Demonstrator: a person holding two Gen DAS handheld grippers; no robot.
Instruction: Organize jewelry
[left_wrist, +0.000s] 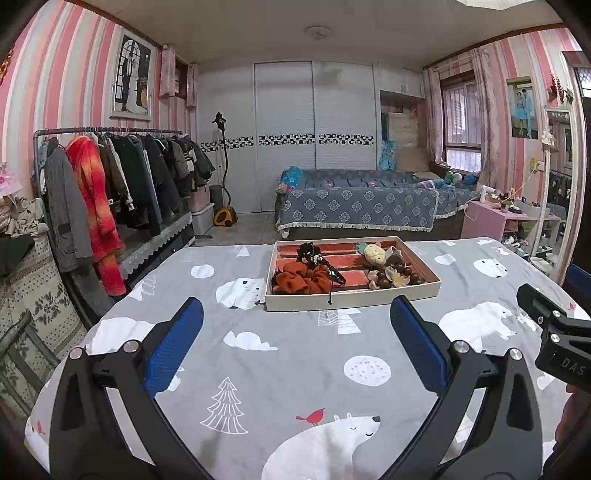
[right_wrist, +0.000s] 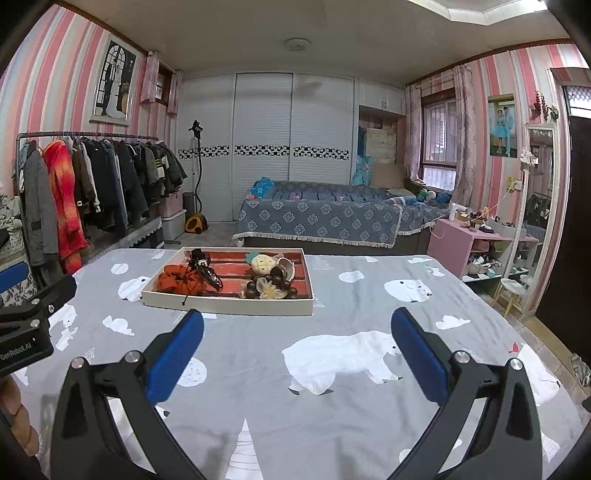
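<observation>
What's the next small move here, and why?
Probably ease the left hand-held gripper forward toward the tray. Both hand-held grippers (right) are open, empty and short of it, and the orange scrunchie lies in the tray's near-left part, closest to the left one.

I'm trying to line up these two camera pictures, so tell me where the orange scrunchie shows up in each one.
Left wrist view: the orange scrunchie lies in the near left corner of the tray, just above picture center.
Right wrist view: the orange scrunchie lies at the tray's left end, left of picture center.
Shared landmark: the yellow pineapple charm, in the tray's far right part in both views.
</observation>
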